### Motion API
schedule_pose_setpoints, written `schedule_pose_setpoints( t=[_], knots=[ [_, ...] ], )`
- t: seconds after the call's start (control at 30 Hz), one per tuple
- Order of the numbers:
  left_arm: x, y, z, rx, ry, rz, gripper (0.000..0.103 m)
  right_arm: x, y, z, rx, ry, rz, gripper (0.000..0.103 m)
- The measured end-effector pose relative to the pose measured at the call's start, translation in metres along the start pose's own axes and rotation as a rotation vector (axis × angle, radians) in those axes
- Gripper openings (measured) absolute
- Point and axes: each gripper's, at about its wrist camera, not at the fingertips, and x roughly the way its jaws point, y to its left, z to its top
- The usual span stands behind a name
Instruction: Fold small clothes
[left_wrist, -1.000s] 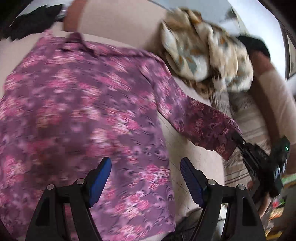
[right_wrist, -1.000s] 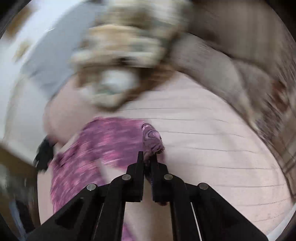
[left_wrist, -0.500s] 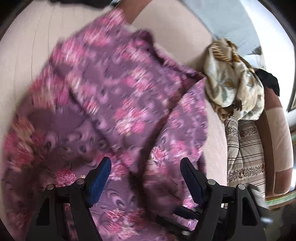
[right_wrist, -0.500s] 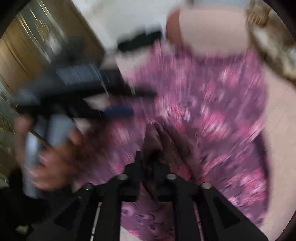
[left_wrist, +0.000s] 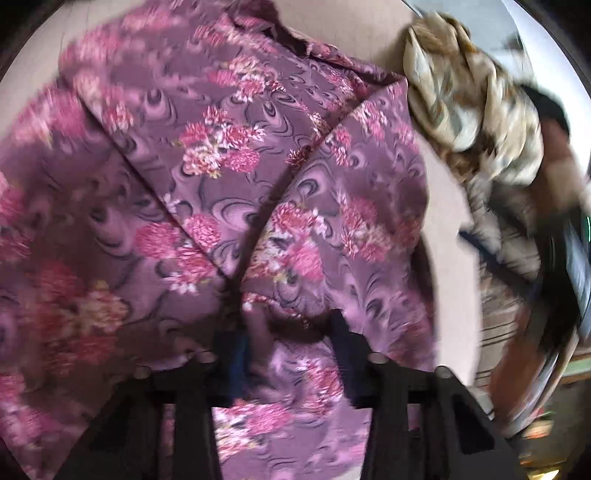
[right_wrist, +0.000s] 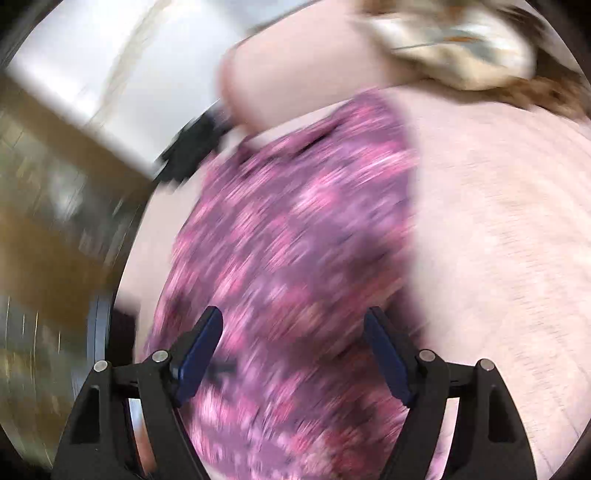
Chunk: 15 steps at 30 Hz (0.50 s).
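A purple floral shirt (left_wrist: 229, 155) lies on a pale pink cushion (right_wrist: 498, 229), with both sleeves folded in over its body. My left gripper (left_wrist: 290, 334) points down into the shirt's lower part. Its jaws are closing, and a bunched fold of the fabric sits between the pads and touches them. In the right wrist view the same shirt (right_wrist: 295, 229) is blurred by motion. My right gripper (right_wrist: 293, 326) hovers over it with its jaws opening wide and nothing held between them. It also shows as a dark blur at the right edge of the left wrist view.
A crumpled beige patterned cloth (left_wrist: 472, 92) lies past the shirt's right shoulder, with a striped cloth (left_wrist: 506, 266) below it. A padded backrest (right_wrist: 295, 66) rises behind the shirt. A black item (right_wrist: 192, 147) and a wooden cabinet (right_wrist: 55, 229) are at the left.
The right gripper carried the sleeve across onto the shirt, let it go and drew back to the right. The left gripper sank onto the shirt and its jaws narrowed around a fold.
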Motion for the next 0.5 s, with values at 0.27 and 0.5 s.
schedule_pose_setpoints(
  t=[0.27, 0.5],
  knots=[
    [-0.061, -0.003, 0.001, -0.029, -0.065, 0.023, 0.007, 0.059, -0.031, 0.090, 0.095, 0.033, -0.097, 0.051],
    [-0.029, 0.026, 0.005, 0.040, 0.084, 0.249, 0.016, 0.079, -0.035, 0.113, 0.029, 0.050, -0.116, 0.054]
  ],
)
